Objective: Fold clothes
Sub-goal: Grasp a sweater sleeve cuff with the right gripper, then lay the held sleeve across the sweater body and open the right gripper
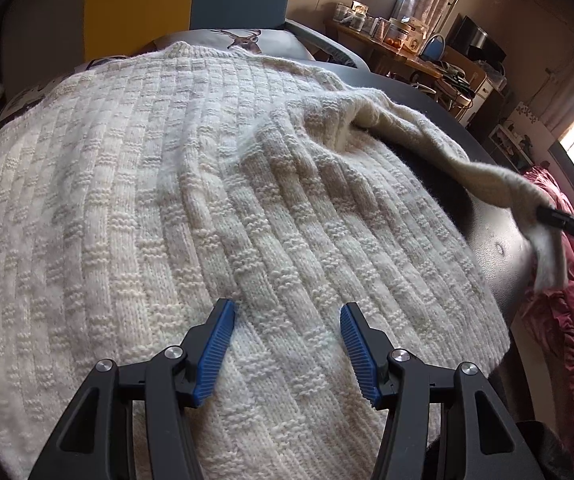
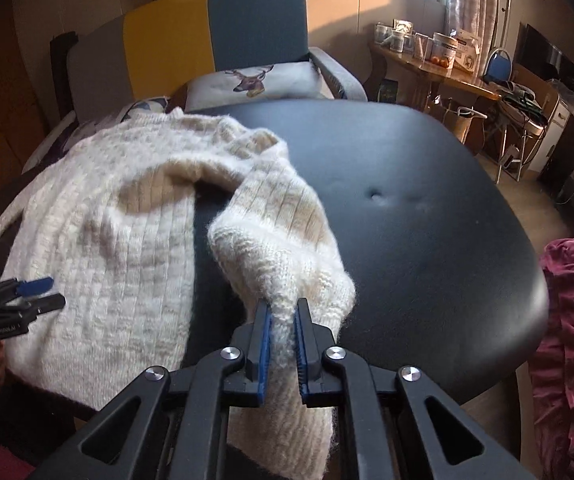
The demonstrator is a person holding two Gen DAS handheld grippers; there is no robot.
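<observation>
Blue ribbed pads of the right gripper (image 2: 283,322) pinch the cuff end of a cream sweater sleeve (image 2: 287,240), the knit bunched tight between the two fingers and lifted off the black padded table (image 2: 427,200). From the cuff the sleeve runs back in a loose arc to the body of the cream knit sweater (image 1: 191,184), which lies spread across the left part of the table with its basket-weave pattern up and its collar toward the far edge, near a deer-print cushion (image 2: 253,80) on the yellow-and-blue armchair (image 2: 215,28) behind.

Over the lower middle of the sweater body the left gripper (image 1: 287,320) hangs with its fingers spread wide and nothing between them; whether the pads press on the knit I cannot tell. A pink ruffled garment (image 2: 567,320) hangs just off the right edge of the table.

By my reading, the step in hand is a sleeve fold: the right sleeve is held up by its cuff and is not lying flat either on the body or out to the side. The next move calls for carrying the cuff across over the sweater's body so the sleeve lays straight without twisting, while the left gripper steadies the body so the loose, stretchy knit does not drag along with it.
</observation>
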